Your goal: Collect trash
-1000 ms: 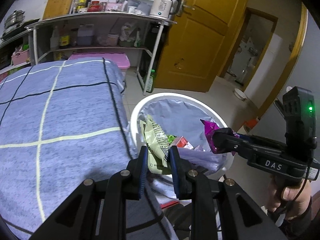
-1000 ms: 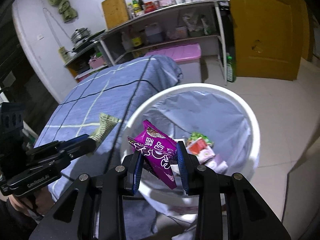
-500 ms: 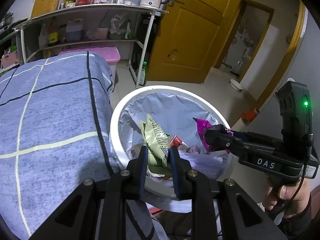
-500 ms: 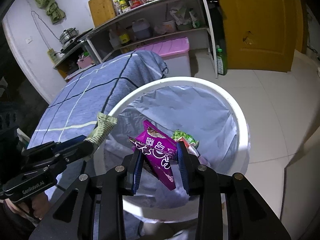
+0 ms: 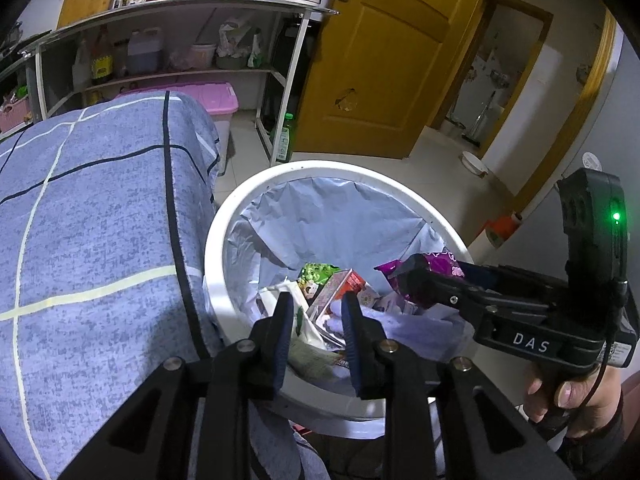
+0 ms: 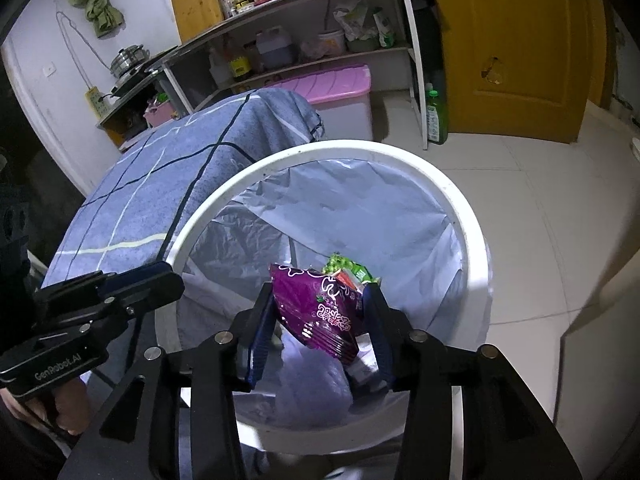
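A white round trash bin (image 5: 224,216) with a pale liner stands beside the table; it also shows in the right wrist view (image 6: 476,248). My left gripper (image 5: 316,300) is open over the bin's near rim. A pale green wrapper (image 5: 306,344) lies loose in the bin under it, among other wrappers. My right gripper (image 6: 316,304) is open above the bin. A purple snack bag (image 6: 320,312) sits tilted between its spread fingers; it also shows in the left wrist view (image 5: 416,268).
A table with a blue checked cloth (image 5: 88,216) lies left of the bin. A shelf rack (image 5: 192,32) with bottles, a pink box (image 5: 200,96) and a yellow door (image 5: 384,60) stand behind. Tiled floor (image 6: 540,184) lies to the right.
Both grippers moved over the bin and opened. The green wrapper dropped from my left gripper into the bin. The purple bag has tilted loose between the right fingers.
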Available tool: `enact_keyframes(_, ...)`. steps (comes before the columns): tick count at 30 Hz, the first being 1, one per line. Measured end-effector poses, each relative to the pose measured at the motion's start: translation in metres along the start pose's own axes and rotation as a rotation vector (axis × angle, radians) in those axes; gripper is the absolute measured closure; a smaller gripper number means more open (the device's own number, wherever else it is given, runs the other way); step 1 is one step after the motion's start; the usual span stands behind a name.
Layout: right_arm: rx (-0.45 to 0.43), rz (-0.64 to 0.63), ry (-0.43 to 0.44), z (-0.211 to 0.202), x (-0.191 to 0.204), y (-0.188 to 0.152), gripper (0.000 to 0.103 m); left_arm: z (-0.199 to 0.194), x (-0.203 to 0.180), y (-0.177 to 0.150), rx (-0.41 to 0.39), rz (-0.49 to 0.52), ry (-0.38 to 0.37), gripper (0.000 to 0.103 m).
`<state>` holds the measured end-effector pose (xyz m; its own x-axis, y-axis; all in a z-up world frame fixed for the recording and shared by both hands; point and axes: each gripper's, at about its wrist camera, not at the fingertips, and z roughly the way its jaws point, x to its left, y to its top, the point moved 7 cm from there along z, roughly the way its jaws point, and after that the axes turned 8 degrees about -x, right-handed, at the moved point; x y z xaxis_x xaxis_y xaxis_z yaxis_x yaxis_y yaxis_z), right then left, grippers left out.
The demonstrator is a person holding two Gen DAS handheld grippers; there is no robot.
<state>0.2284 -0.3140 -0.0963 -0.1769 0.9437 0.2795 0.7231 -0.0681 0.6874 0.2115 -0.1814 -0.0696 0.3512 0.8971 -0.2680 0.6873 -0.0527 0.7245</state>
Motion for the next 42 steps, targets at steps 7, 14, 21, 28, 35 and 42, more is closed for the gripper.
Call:
enact_keyframes(7,-0.027,-0.023,0.008,-0.007,0.005,0.003,0.057,-0.006,0.0,0.002,-0.013,-0.001,-0.004,0.077)
enact_keyframes(14,-0.058,-0.055,0.015,-0.016,0.013,0.004,0.052,-0.016,0.002,0.004,-0.03,-0.003,-0.001,0.076)
enact_keyframes(21,-0.071,-0.052,0.021,-0.029,0.02,0.004,0.052,-0.029,-0.002,0.001,-0.047,0.001,-0.008,0.076)
enact_keyframes(28,-0.089,-0.056,0.024,-0.047,0.033,-0.002,0.052,-0.048,-0.004,-0.003,-0.08,0.026,0.01,0.076)
enact_keyframes(35,-0.13,-0.075,0.019,-0.069,0.051,-0.008,0.052,-0.07,-0.006,-0.009,-0.119,0.05,0.033,0.076)
enact_keyframes(42,-0.156,-0.097,0.019,-0.086,0.069,-0.018,0.052,-0.094,-0.011,-0.017,-0.165,0.073,0.047,0.064)
